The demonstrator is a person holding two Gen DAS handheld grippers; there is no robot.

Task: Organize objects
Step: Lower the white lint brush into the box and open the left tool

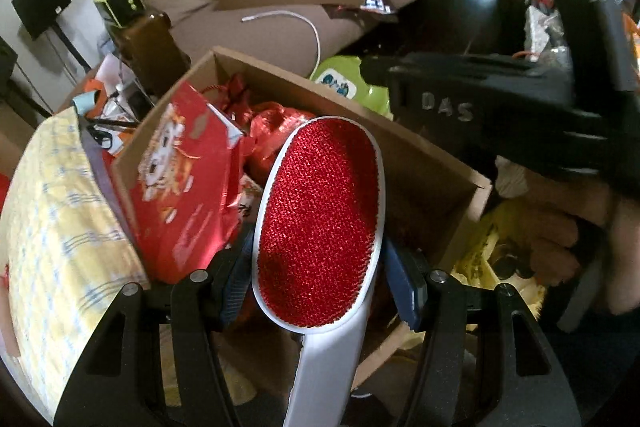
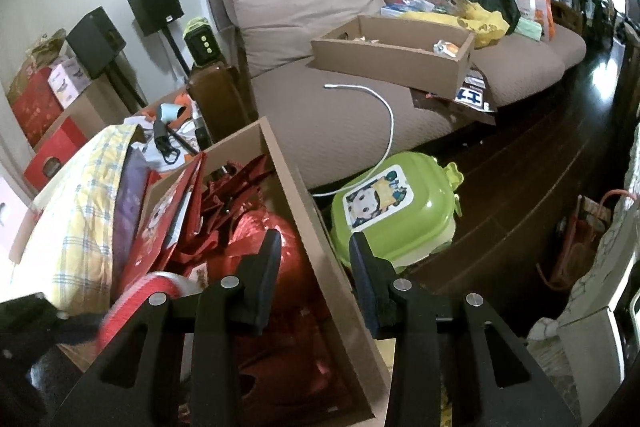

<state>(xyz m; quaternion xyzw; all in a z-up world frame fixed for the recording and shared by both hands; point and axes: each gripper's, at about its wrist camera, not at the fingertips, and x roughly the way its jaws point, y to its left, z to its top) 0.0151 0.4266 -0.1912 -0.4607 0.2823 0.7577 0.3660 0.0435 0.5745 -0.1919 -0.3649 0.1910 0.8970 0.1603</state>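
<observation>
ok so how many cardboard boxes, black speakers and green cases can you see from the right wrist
cardboard boxes: 2 (near one, one on the sofa)
black speakers: 2 ()
green cases: 1
total: 5

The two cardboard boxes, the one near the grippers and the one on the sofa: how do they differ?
The near box is packed with red bags and a shiny red balloon; the sofa box looks nearly empty, with only small items at one end. The near box stands low beside the sofa, while the sofa box rests on the seat cushion. The near box looks deeper, the sofa box shallow. Both are plain brown cardboard and open on top.
</observation>
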